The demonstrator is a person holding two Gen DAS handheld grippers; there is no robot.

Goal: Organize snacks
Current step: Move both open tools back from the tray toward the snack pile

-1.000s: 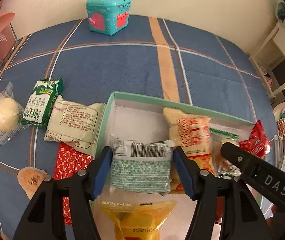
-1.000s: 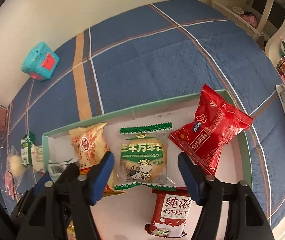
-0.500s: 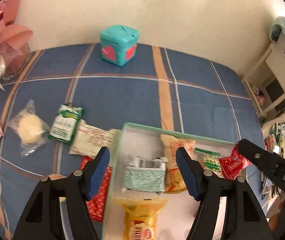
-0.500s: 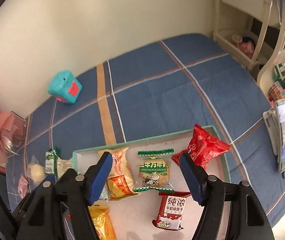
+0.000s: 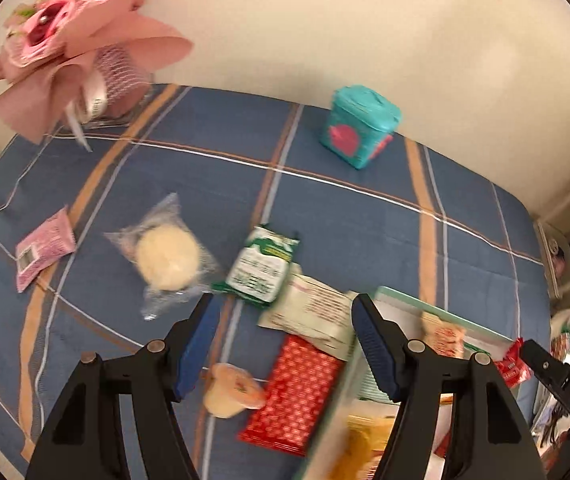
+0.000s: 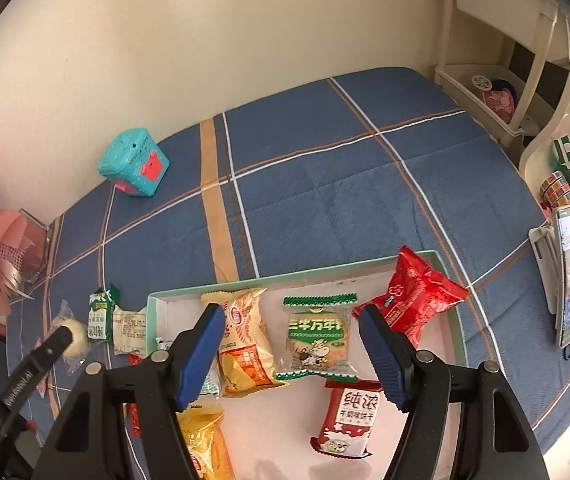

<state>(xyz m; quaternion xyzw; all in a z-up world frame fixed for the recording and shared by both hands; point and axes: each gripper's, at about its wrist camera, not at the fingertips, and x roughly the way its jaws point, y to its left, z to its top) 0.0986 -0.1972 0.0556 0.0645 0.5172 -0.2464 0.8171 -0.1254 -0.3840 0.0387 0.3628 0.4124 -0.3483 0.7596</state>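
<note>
Left claw [image 5: 281, 344] wide, empty, angled down over loose snacks, lower centre. Right claw [image 6: 291, 354] wide, empty, above box [image 6: 451, 320].

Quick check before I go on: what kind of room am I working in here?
Most likely a bedroom at home. The snacks and the tray lie on a blue plaid bedspread pushed against a plain wall, a pink wrapped bouquet sits in the corner, and cream shelving stands alongside.

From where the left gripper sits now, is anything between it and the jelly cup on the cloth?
Nothing visible. The left gripper is open and empty, and the jelly cup lies on bare cloth between its fingers, with the red patterned packet beside it.
</note>
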